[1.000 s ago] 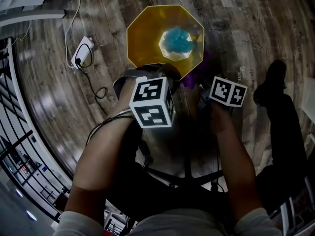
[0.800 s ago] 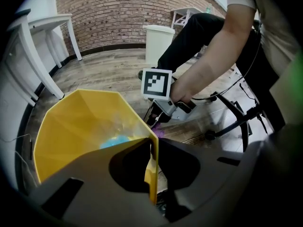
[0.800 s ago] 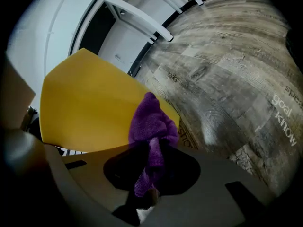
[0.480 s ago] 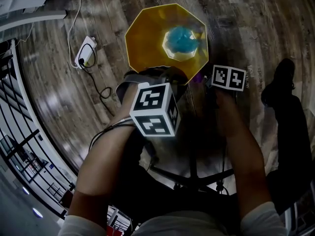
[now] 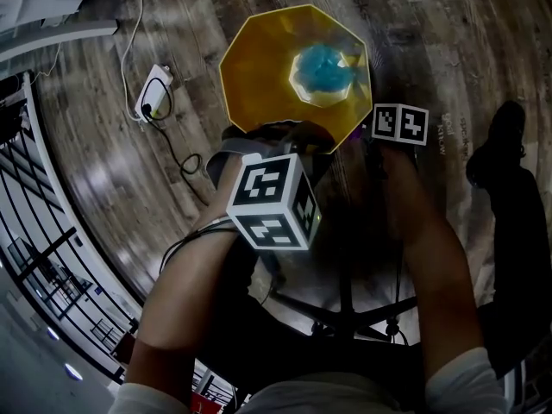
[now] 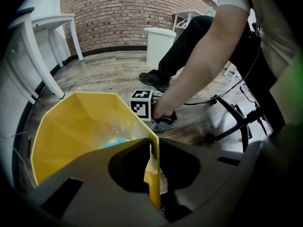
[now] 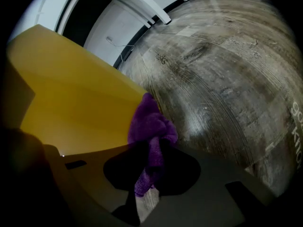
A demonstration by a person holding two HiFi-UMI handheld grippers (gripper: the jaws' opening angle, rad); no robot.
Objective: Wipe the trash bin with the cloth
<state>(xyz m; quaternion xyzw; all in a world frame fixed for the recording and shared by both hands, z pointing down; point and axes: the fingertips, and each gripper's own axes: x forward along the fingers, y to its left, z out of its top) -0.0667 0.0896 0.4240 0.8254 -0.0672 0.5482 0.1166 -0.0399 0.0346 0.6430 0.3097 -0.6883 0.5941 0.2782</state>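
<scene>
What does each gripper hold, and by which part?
The left gripper clamps the yellow trash bin by its rim. The right gripper pinches the purple cloth at a bunched fold, most of it bulging beyond the jaws.

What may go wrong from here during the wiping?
The left tool grips the yellow bin only by its thin rim; a hard wipe might tilt the bin or pull the rim free. The right tool pinches just a fold of the purple cloth, which may slip out.

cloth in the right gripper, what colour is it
Purple; the cloth shows best in the right gripper view.
</scene>
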